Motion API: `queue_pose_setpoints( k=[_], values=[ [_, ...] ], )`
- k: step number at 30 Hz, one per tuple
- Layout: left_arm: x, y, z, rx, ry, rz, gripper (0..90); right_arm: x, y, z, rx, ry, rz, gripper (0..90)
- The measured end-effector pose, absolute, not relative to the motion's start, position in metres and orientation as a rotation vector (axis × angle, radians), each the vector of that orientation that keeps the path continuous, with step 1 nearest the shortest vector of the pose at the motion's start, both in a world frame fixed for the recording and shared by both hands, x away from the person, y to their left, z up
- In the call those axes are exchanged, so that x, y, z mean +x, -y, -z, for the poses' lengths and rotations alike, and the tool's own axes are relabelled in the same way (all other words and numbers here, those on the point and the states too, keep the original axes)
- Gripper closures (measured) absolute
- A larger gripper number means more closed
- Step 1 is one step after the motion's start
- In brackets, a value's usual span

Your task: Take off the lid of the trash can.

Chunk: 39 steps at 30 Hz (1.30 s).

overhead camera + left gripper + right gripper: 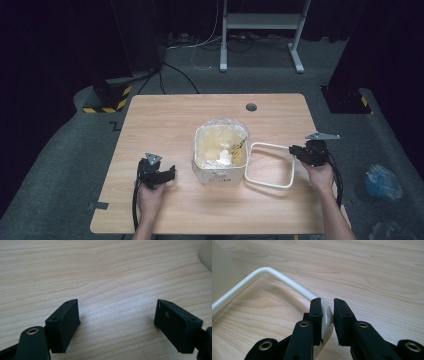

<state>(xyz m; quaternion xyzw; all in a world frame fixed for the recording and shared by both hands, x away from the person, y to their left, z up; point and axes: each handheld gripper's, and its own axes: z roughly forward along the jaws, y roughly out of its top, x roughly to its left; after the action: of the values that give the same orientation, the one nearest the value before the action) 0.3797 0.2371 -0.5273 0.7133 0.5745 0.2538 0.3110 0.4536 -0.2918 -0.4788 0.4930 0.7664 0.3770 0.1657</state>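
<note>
Right hand-held gripper pinches the bin's white handle; left hand-held gripper (jaws wide apart) rests over bare tabletop.

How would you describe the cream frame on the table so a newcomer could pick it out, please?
Start at the wooden table and find the cream bin lined with a plastic bag at its centre. The square frame lies flat to the bin's right, with the right gripper closed on its far side. It is a thin open hoop.
</note>
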Motion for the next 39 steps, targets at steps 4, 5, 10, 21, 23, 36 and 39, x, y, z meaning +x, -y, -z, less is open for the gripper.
queue_pose_setpoints(
  k=[4,5,10,21,23,36,39],
  values=[
    [0.38,-0.237,0.527,1.883,-1.517,-0.67,20.3,0.455,0.29,0.482,1.41,-2.191,-1.06,77.4],
    [0.38,-0.237,0.527,1.883,-1.517,-0.67,20.3,0.456,0.289,0.483,1.404,-2.193,-1.058,77.4],
    [0.38,-0.237,0.527,1.883,-1.516,-0.67,20.3,0.459,0.286,0.489,1.409,-2.193,-1.056,77.2],
    [0.38,-0.237,0.527,1.883,-1.517,-0.67,20.3,0.463,0.281,0.494,1.416,-2.176,-1.036,76.0],
    [0.38,-0.237,0.527,1.883,-1.516,-0.67,20.3,0.464,0.279,0.495,1.416,-2.169,-1.033,75.6],
    [0.38,-0.237,0.527,1.883,-1.517,-0.67,20.3,0.466,0.271,0.499,1.411,-2.15,-1.012,67.9],
    [0.38,-0.237,0.527,1.883,-1.516,-0.67,20.3,0.467,0.27,0.5,1.419,-2.148,-1.005,65.0]
  ],
)
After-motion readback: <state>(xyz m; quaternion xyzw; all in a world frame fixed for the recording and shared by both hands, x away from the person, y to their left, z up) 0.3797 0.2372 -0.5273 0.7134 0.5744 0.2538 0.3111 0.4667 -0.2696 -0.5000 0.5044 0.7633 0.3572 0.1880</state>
